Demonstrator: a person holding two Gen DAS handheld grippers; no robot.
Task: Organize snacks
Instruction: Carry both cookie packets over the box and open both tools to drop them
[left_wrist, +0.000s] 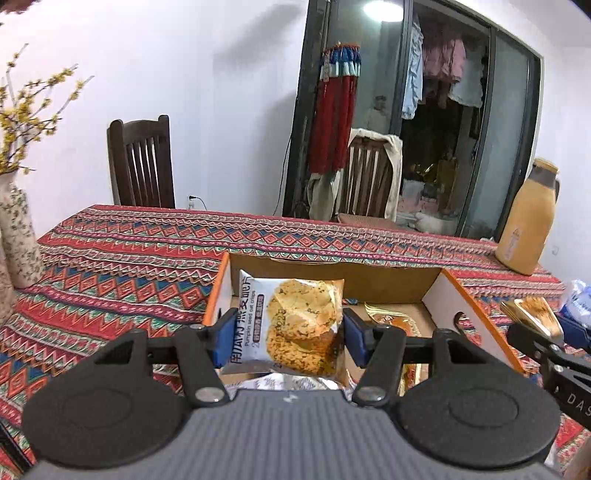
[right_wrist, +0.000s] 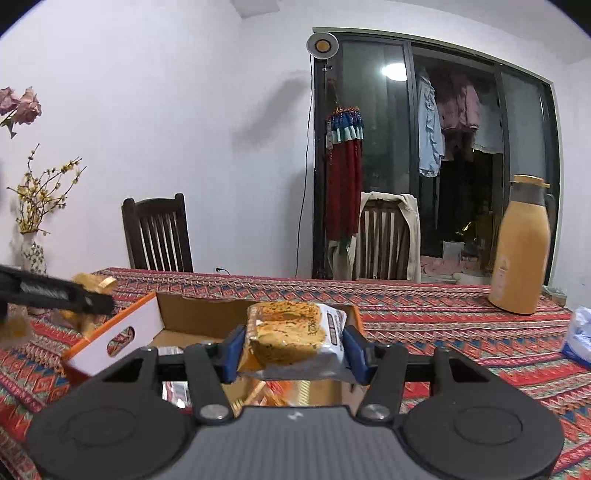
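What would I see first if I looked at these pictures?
Two snack packets held up in the air: the left gripper squeezes an oat crisp packet between its blue fingers, and the right gripper squeezes another packet. Just behind them an open cardboard box sits on a bright red patterned tablecloth, with a tall yellow jug far right.

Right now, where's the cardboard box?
The cardboard box sits open on the patterned tablecloth, just ahead of both packets: right behind the left hand-held gripper in the left wrist view, ahead-left of the right hand-held gripper in the right.
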